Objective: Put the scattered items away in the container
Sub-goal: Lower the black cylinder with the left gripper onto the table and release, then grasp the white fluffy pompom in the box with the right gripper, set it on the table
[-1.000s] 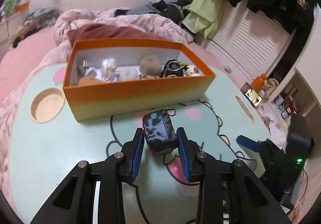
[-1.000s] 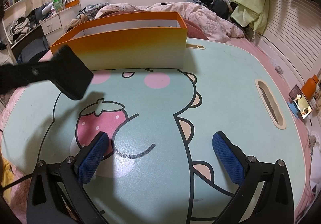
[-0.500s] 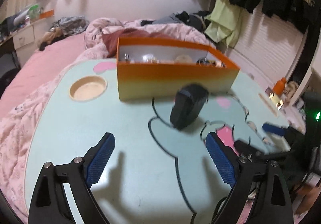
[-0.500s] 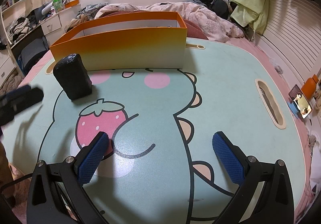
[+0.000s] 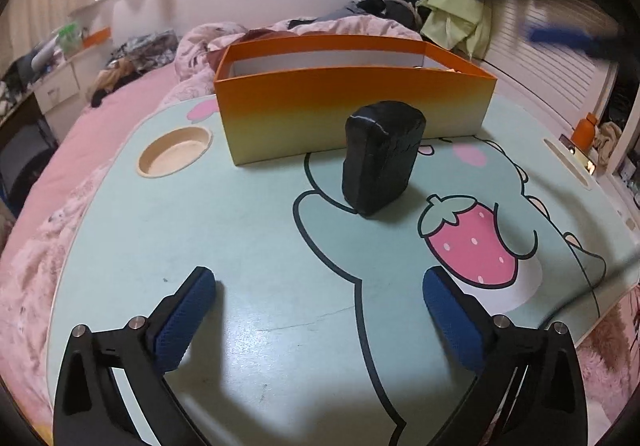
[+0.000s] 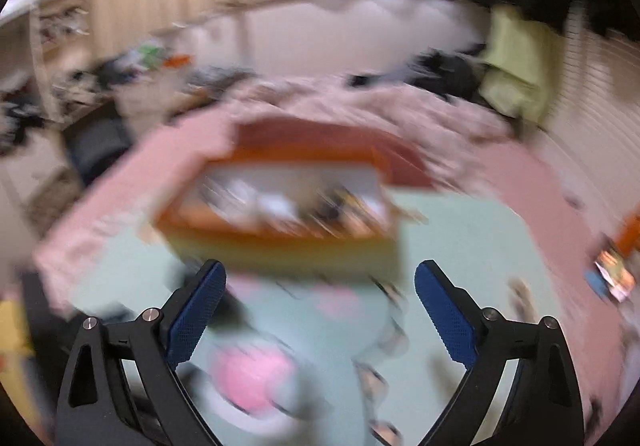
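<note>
I see left gripper (image 5: 319, 296) jaws opening, empty | black case (image 5: 380, 156) upright, frame centre, before orange box (image 5: 352, 110) | right gripper (image 6: 320, 296) jaws closing, empty

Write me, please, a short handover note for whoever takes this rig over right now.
Left claw: opening wide, nothing between its pads.
Right claw: closing slightly, nothing between its pads; its view is badly blurred.
Black case: upright on the cartoon table, just in front of the orange box, not in it.
Done: several small items appear to lie in the box, though the blur hides which.
Left: grip the black case and put it in the box.
</note>
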